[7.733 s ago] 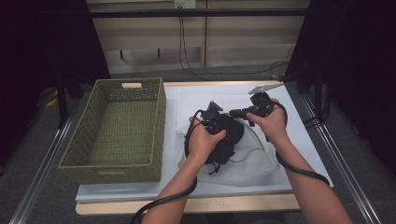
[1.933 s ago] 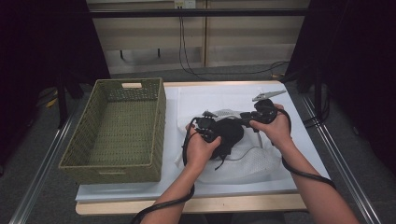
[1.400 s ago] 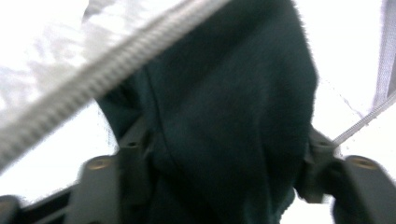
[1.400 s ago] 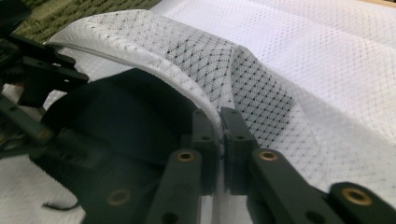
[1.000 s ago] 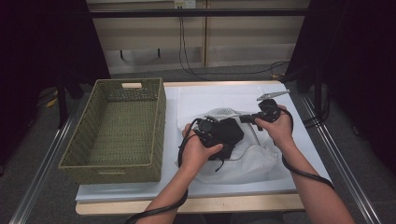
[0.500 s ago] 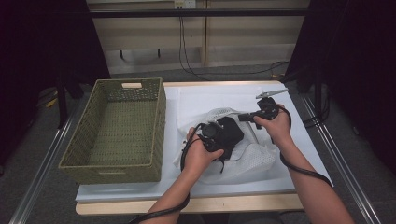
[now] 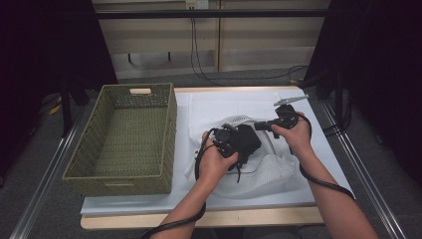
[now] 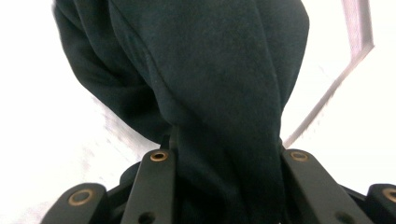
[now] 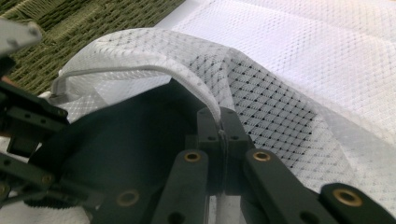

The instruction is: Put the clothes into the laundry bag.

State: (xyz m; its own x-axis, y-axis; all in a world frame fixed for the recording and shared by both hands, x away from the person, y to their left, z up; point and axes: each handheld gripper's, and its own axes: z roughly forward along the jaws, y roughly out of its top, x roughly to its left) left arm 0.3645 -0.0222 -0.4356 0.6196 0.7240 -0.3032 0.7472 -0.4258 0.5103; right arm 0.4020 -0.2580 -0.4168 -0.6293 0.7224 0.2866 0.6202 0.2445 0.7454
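A white mesh bag (image 7: pixel 271 169) lies on the table in front of the person, its mouth lifted. My right gripper (image 7: pixel 262 125) (image 9: pixel 219 122) is shut on the bag's corded rim (image 9: pixel 205 95) and holds it up. A dark garment (image 7: pixel 247 141) (image 8: pixel 210 70) is bunched at the bag's opening. My left gripper (image 7: pixel 233 143) (image 8: pixel 229 156) has just been closing, and its jaws now squeeze a thick fold of the dark garment between them. The bag's white mesh shows behind the garment in the left gripper view.
A deep green woven basket (image 7: pixel 170 124) stands to the left of the bag, on the white sheet (image 7: pixel 224 102) that covers the table. Black cables trail from both grippers toward the table's front edge. Metal rails run along both sides of the table.
The left hand has shifted slightly toward the bag's mouth with the dark garment. The right hand has stayed put, still holding the rim up.
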